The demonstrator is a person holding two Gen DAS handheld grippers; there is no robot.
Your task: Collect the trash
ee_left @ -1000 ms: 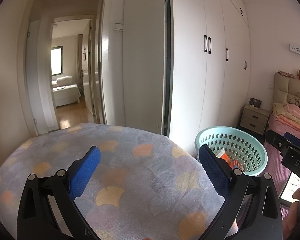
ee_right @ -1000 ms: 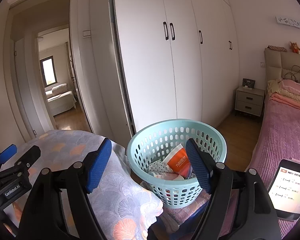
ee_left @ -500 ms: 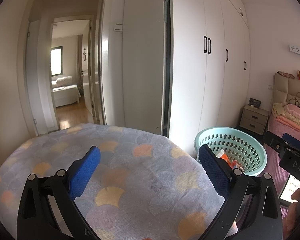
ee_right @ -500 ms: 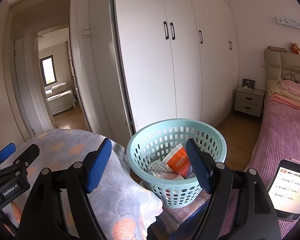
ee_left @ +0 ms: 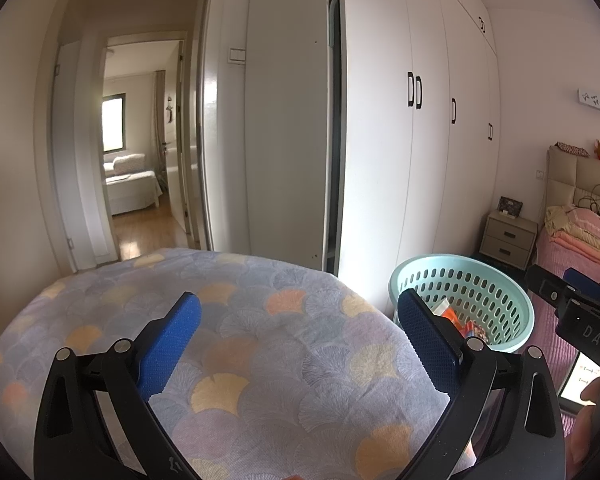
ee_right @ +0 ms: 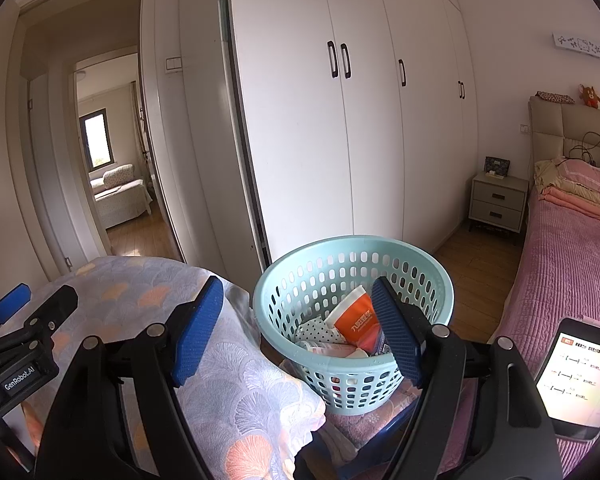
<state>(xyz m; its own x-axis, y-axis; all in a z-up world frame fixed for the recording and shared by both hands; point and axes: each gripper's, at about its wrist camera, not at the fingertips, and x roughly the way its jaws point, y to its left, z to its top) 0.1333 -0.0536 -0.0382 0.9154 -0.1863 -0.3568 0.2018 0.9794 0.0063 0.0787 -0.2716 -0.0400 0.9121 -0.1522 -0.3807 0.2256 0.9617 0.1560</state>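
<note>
A pale teal perforated basket stands on a pink-covered stool right of the table; it also shows in the left wrist view. Inside lie an orange packet, a dotted wrapper and other trash. My right gripper is open and empty, hovering in front of the basket's near rim. My left gripper is open and empty above the fan-patterned tablecloth. The left gripper's body shows at the right wrist view's left edge.
White wardrobe doors stand behind the basket. A pink bed and a nightstand are at the right. A lit phone lies at the bed's near corner. An open doorway leads to another room at the left.
Nothing has visibly changed apart from a slight drift of the right gripper; both grippers stay open and empty.
</note>
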